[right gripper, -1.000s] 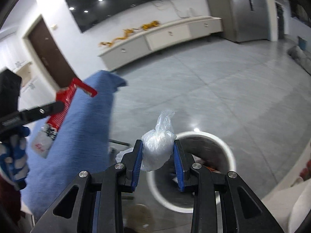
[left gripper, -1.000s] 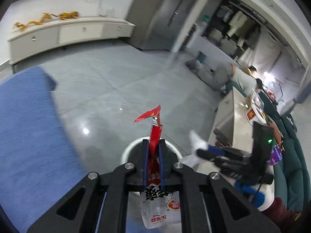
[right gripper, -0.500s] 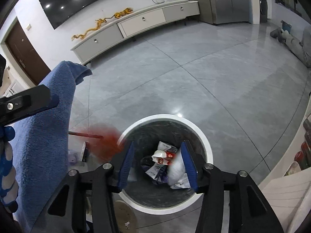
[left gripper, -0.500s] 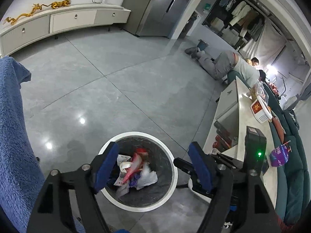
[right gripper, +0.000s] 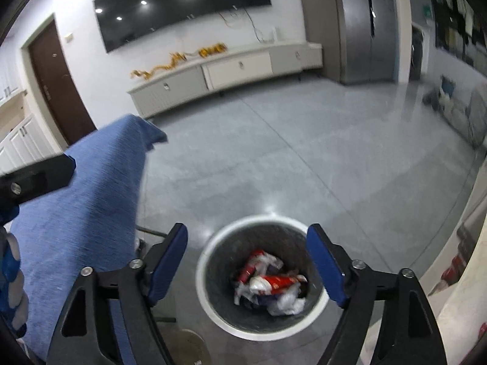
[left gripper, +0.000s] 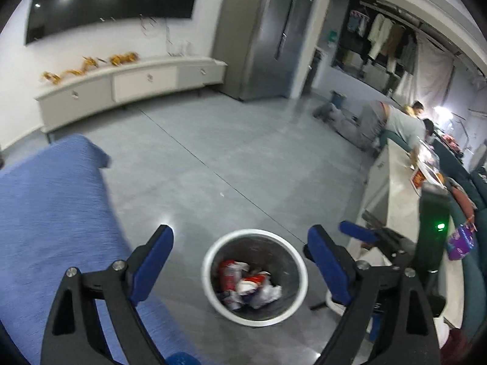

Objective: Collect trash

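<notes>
A round bin with a white rim (left gripper: 210, 286) stands on the grey floor, seen from above; it also shows in the right wrist view (right gripper: 202, 286). Inside lie red and white wrappers (left gripper: 240, 283) and a crumpled clear bag (right gripper: 286, 301). My left gripper (left gripper: 240, 252) is open and empty, held above the bin. My right gripper (right gripper: 246, 252) is open and empty, also above the bin. The right gripper's body (left gripper: 395, 243) shows at the right of the left wrist view.
A blue cloth-covered surface (left gripper: 51, 213) lies left of the bin. A pale counter (left gripper: 395, 188) with packets runs along the right. A low white cabinet (left gripper: 131, 82) lines the far wall. People crouch at the far right (left gripper: 389, 121).
Both grippers opened and dropped the red wrapper and the clear bag into the bin. Since then both have lifted and tilted up, so the bin looks smaller and more of the room shows.
</notes>
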A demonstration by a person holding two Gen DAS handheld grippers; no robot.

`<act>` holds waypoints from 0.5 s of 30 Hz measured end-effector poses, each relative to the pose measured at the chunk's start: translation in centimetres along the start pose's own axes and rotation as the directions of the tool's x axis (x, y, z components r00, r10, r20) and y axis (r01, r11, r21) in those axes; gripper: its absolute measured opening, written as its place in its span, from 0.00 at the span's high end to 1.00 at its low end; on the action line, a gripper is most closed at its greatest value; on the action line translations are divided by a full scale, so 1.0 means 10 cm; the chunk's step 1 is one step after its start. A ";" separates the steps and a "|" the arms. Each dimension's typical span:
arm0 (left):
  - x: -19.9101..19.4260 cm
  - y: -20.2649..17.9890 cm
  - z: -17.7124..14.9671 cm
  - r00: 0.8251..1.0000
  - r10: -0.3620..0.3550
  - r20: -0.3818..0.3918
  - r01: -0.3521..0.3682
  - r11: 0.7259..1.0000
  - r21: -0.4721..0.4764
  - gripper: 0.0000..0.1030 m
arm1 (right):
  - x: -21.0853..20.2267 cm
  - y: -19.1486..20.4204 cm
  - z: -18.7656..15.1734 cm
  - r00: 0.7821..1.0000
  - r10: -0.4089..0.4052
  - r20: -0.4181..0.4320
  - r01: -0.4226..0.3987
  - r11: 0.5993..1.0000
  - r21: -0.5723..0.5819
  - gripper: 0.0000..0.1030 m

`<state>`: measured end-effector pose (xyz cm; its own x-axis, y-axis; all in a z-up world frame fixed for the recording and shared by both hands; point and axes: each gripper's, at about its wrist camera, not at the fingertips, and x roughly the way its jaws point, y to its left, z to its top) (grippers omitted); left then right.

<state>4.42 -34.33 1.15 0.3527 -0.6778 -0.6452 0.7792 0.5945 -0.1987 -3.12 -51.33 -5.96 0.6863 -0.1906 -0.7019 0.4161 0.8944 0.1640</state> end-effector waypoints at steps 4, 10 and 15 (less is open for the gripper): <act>-0.48 0.13 -0.09 0.990 0.114 0.086 -0.114 0.993 -0.012 0.13 | -0.29 0.35 0.08 0.997 0.018 0.071 -0.014 0.998 -0.066 0.13; -1.14 0.28 -0.23 0.948 0.264 0.177 -0.259 0.965 -0.050 0.12 | -0.62 0.87 0.12 0.987 0.070 0.141 -0.047 0.986 -0.163 0.12; -1.60 0.38 -0.40 0.895 0.387 0.223 -0.377 0.922 -0.090 0.00 | -0.86 1.23 0.10 0.976 0.135 0.172 -0.097 0.972 -0.214 0.07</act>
<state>-0.37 -19.50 7.77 0.7329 -0.4728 -0.4892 0.5388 0.8424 -0.0068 -3.31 -39.07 2.83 0.8287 -0.1349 -0.5432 0.2102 0.9745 0.0786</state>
